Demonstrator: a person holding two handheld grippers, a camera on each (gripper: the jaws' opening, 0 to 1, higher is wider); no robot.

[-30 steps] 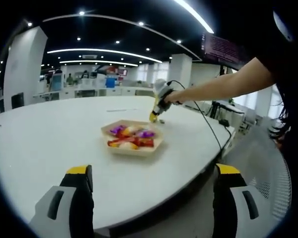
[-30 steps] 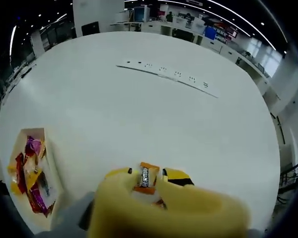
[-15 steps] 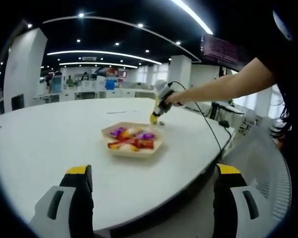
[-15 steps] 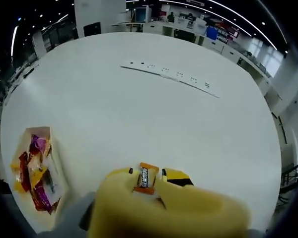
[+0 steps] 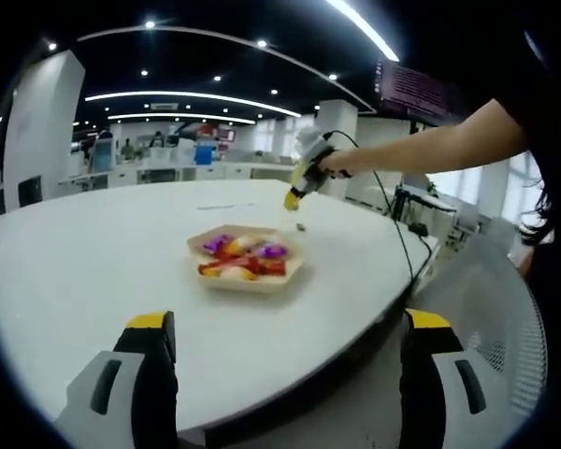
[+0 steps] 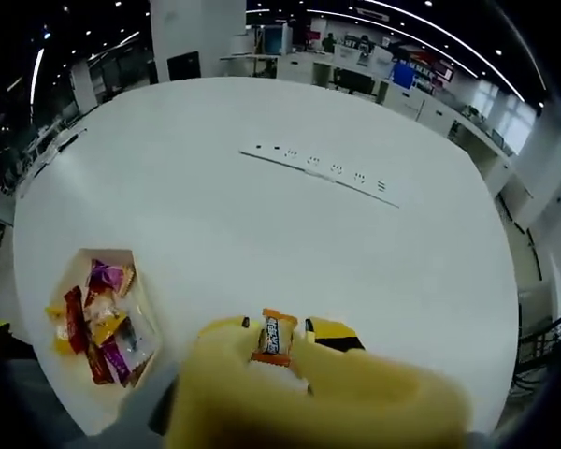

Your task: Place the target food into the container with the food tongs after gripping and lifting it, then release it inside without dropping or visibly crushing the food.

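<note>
A small orange-wrapped candy [image 6: 273,337] is pinched between the yellow tips of my right gripper [image 6: 277,325], which is shut on it and held above the white table [image 6: 290,234]. The shallow tan tray [image 6: 148,309], holding several wrapped candies in red, purple and yellow, lies to the lower left in the right gripper view. In the left gripper view the same tray [image 5: 262,282] sits mid-table, and the right gripper [image 5: 295,195] hangs in the air just beyond it, held by a person's hand [image 5: 333,164]. My left gripper [image 5: 289,323] is open and holds nothing, near the table's front edge.
A row of flush power sockets [image 6: 320,167] crosses the far part of the table. A small dark object [image 5: 301,226] lies on the table behind the tray. A cable [image 5: 393,238] trails from the right gripper past the table's right edge. Office desks stand in the background.
The right gripper has risen off the table with the candy still in it, and more of the tray has come into its view. The left gripper has stayed put.
</note>
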